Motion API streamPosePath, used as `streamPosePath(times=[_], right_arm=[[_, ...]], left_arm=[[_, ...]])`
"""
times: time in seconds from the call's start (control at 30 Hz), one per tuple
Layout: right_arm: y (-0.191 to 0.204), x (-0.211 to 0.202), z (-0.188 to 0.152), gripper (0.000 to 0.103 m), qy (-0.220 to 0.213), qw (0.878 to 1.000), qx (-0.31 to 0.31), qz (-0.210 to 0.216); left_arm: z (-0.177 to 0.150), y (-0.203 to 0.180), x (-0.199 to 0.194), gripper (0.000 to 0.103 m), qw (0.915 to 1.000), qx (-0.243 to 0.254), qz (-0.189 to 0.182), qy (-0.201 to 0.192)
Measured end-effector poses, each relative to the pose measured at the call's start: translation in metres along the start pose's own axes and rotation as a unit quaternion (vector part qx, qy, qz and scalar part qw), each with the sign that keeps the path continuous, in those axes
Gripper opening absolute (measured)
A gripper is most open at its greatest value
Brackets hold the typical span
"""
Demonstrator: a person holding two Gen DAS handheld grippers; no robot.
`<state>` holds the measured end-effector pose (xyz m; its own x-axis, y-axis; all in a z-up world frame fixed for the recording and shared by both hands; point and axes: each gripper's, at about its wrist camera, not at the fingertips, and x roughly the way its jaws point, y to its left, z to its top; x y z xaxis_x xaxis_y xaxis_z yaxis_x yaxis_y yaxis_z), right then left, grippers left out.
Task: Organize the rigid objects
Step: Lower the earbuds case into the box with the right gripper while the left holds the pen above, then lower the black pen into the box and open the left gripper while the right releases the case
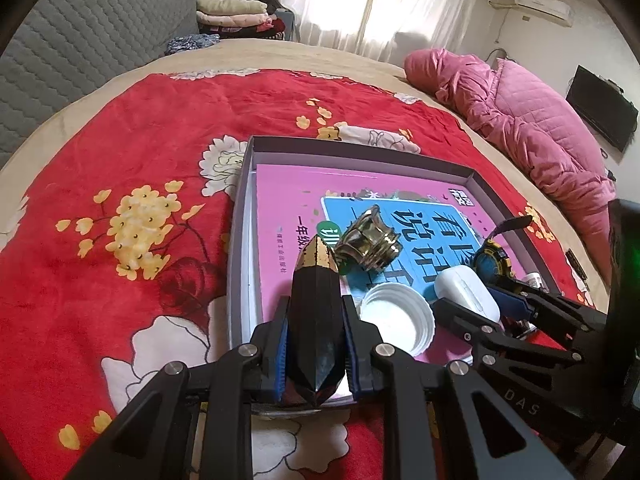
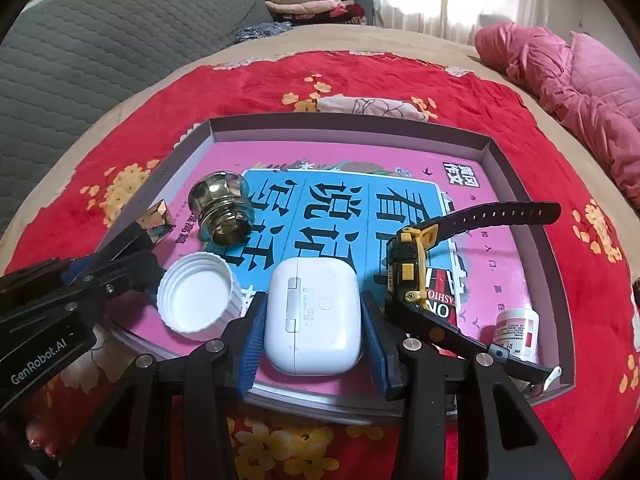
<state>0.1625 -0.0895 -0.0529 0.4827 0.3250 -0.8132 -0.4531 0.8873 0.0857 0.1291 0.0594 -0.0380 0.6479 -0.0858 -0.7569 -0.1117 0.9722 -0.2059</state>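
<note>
- Your left tool [image 1: 314, 344] is clamped on the dark faceted crystal [image 1: 316, 312], held over the near-left corner of the tray [image 2: 506, 184] on the bed.
- Your right tool [image 2: 312, 334] sits half wide around the white earbud case [image 2: 312, 316]; whether the pads press it, I cannot tell.
- Lower the crystal onto bare pink book cover [image 2: 264, 156], left of the white cap [image 2: 198, 296] and short of the glass stopper [image 2: 222, 208].
- The watch [image 2: 412, 272] crowds your right side; keep clear of the tray wall.
</note>
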Motion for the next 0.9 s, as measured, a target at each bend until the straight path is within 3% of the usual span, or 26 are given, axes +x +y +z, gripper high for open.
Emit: streamPosePath(times=[0.43,0.9], right_arm=[[-0.004,-0.002,0.001,0.046,0.013,1.0,0.02,0.012],[-0.008,-0.015,-0.004,0.047,-0.002,0.999,0.033,0.017]], left_arm=[[0.001,0.002,0.002,0.023,1.0,0.001,-0.002,0.001],[0.002,0.002,0.002,0.023,1.0,0.008,-0.003,0.001]])
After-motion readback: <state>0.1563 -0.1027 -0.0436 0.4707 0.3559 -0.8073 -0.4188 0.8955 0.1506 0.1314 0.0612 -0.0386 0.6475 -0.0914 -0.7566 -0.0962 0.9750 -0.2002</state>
